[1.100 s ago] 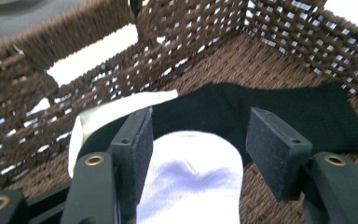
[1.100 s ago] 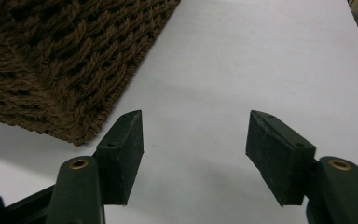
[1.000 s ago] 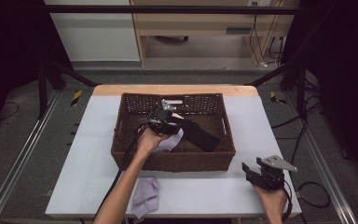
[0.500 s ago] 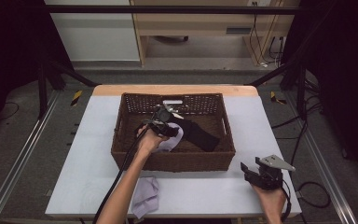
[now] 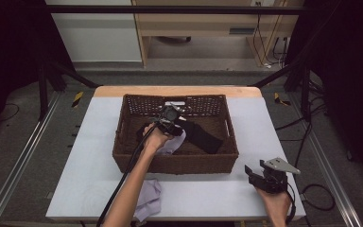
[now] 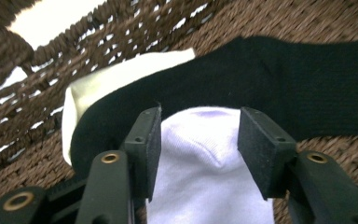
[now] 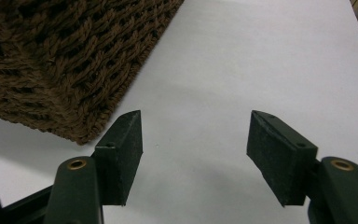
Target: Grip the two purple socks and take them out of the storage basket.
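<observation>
A brown wicker basket [image 5: 179,163] stands mid-table. Inside it lie a black sock [image 5: 203,136] [image 6: 284,88], a pale lavender sock [image 5: 172,144] [image 6: 205,177] and a cream sock [image 6: 107,84] tucked under the black one. My left gripper [image 5: 170,116] [image 6: 199,126] reaches down into the basket. Its jaws have just been closing, and the lavender sock now spans from pad to pad and puckers between them. My right gripper [image 5: 257,175] [image 7: 196,135] rests open on the white table to the right of the basket's near corner [image 7: 74,121], with nothing between its fingers.
Another lavender sock [image 5: 149,201] lies on the table [image 5: 90,142] at the front edge, just left of my left forearm. Cables trail from both grippers. Metal rails run along both sides of the table.
</observation>
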`<control>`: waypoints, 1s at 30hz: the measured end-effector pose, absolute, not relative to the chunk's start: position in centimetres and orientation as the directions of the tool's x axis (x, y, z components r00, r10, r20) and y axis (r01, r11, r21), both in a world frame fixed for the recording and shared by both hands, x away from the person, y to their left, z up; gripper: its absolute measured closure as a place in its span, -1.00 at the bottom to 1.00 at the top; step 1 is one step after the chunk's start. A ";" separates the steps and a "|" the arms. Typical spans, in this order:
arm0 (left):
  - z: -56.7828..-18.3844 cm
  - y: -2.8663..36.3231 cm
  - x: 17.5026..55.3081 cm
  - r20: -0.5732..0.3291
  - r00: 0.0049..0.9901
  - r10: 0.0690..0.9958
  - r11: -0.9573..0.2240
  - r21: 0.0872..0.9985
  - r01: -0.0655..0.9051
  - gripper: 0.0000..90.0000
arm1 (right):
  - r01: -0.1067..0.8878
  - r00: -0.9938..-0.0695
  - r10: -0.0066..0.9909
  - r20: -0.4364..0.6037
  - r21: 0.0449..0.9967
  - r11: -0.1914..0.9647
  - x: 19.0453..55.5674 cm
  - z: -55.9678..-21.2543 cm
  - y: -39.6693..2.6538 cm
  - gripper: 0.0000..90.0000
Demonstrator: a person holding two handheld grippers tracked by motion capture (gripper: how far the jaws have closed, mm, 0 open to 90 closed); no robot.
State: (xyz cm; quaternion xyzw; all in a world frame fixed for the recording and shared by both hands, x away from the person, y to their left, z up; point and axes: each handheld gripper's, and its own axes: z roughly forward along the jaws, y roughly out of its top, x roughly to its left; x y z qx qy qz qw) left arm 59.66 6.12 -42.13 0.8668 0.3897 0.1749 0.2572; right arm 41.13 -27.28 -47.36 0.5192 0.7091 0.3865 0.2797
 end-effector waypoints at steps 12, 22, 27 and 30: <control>-42.2 6.7 60.2 -0.022 0.615 0.789 -0.527 0.492 0.693 0.90 | 0.528 -0.301 0.953 0.012 0.835 0.156 41.1 -47.4 -27.4 -0.21; -42.4 6.5 60.2 0.053 0.593 0.803 -0.513 0.567 0.644 -0.04 | 0.522 -0.302 0.953 0.011 0.838 0.156 41.1 -47.4 -27.5 -0.21; -42.7 6.2 60.5 0.035 0.604 0.796 -0.534 0.511 0.674 0.34 | 0.522 -0.305 0.952 0.008 0.838 0.160 41.1 -47.4 -27.4 -0.21; -42.7 6.2 60.5 0.024 0.602 0.798 -0.531 0.500 0.684 0.65 | 0.521 -0.306 0.952 0.008 0.839 0.160 41.1 -47.4 -27.5 -0.20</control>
